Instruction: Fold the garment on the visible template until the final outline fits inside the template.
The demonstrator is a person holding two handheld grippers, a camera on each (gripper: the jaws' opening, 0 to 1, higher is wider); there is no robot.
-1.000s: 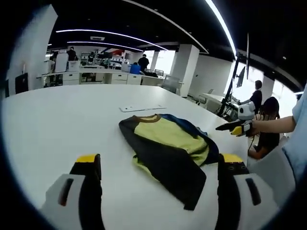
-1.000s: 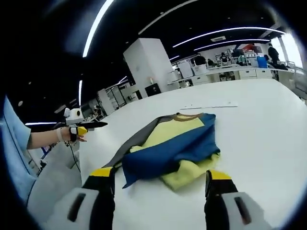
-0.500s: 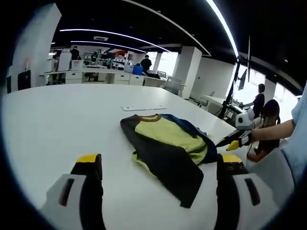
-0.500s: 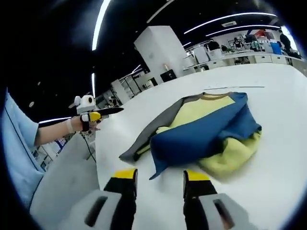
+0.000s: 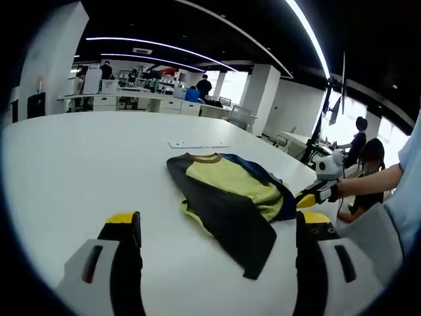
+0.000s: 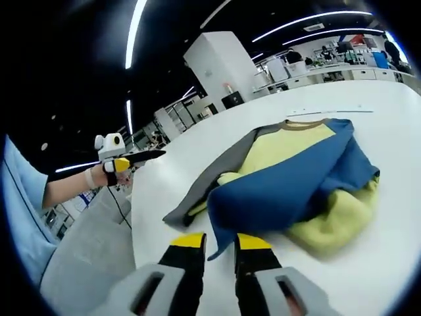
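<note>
Left gripper [image 5: 217, 227] fingers apart; right gripper [image 6: 220, 240] fingers nearly together, perhaps pinching garment [image 6: 289, 181].

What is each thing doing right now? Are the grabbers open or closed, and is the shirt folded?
Garment: partly folded, blue sleeve laid across the yellow front, rumpled.
Left gripper: open wide, holding nothing, above the table.
Right gripper: fingers nearly together at the blue sleeve's tip; grip unclear.
</note>
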